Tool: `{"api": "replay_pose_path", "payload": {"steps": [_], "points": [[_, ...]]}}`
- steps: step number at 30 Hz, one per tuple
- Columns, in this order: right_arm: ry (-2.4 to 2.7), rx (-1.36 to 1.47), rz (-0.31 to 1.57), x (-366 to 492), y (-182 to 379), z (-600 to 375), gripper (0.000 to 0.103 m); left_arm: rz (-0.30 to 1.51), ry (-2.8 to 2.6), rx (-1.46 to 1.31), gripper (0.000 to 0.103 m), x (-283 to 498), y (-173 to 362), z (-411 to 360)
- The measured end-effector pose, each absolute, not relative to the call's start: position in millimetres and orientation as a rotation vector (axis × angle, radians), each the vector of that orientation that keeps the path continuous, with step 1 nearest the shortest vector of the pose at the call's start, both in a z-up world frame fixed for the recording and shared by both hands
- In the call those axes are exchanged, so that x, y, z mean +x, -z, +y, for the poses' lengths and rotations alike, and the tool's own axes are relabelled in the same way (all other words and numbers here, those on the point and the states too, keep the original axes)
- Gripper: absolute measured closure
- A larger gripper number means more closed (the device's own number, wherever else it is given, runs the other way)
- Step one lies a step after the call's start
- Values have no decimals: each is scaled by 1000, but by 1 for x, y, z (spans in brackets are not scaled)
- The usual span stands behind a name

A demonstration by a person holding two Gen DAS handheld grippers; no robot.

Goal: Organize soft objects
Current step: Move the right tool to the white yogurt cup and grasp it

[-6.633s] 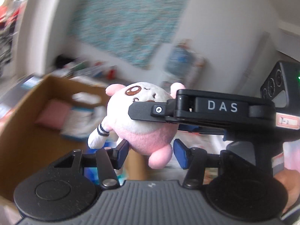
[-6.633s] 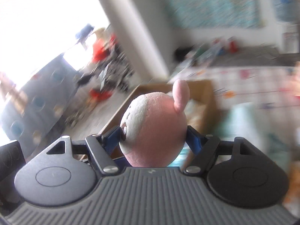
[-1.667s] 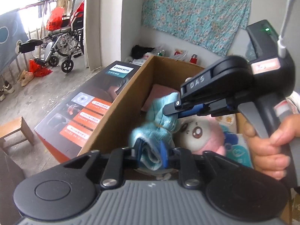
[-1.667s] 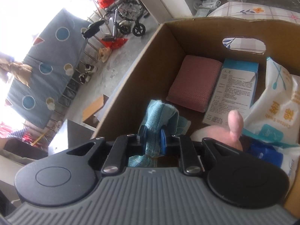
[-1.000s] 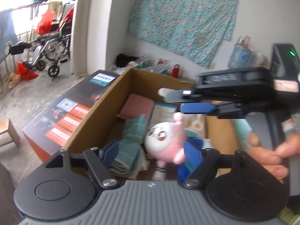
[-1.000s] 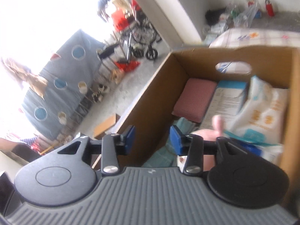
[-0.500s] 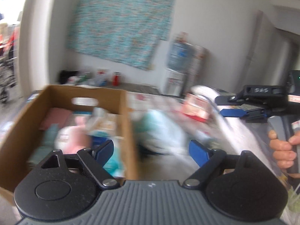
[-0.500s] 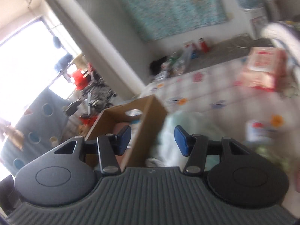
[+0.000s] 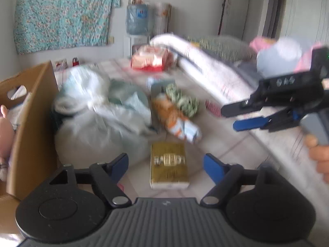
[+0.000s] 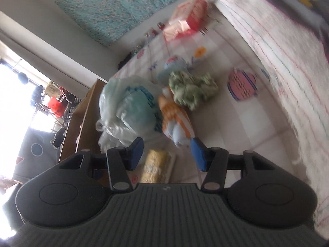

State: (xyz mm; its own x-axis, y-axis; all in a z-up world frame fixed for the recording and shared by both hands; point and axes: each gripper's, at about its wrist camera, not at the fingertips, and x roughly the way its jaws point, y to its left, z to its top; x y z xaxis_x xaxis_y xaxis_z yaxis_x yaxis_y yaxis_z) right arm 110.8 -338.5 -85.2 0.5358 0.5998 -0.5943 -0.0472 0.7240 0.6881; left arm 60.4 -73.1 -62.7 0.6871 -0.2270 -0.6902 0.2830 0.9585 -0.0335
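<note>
Soft objects on bed; both tools seemingly open, empty.

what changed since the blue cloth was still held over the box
Both tools let go of the blue cloth and swung from the cardboard box to the bed. The left tool and right tool are empty, the left one's jaws just narrowing. The pink plush stays in the box.

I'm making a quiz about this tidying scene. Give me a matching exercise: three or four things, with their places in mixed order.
Things:
1 yellow rectangular packet
2 green crumpled cloth
3 pink plush toy
4 red and white plastic pack

Places:
A in the brown cardboard box
B far end of the bed
C nearest the open left gripper
D beside the orange-striped cloth

Pairs: 1-C, 2-D, 3-A, 4-B
</note>
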Motion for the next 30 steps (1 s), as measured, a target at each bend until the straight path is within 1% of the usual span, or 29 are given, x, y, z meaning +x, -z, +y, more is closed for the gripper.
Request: {"api": "replay_pose_path", "payload": {"steps": [5, 10, 17, 24, 30], "points": [[-423, 659, 981, 117, 101, -328, 52, 817, 271, 86, 27, 64, 85, -77], [-433, 603, 1000, 127, 103, -309, 52, 823, 262, 93, 27, 65, 92, -80], [-408, 472, 969, 159, 93, -287, 52, 825, 245, 101, 39, 70, 99, -82], [-389, 465, 993, 191, 102, -274, 52, 832, 256, 87, 39, 73, 101, -79], [-394, 410, 916, 206, 77, -273, 52, 835, 259, 92, 39, 77, 103, -81]]}}
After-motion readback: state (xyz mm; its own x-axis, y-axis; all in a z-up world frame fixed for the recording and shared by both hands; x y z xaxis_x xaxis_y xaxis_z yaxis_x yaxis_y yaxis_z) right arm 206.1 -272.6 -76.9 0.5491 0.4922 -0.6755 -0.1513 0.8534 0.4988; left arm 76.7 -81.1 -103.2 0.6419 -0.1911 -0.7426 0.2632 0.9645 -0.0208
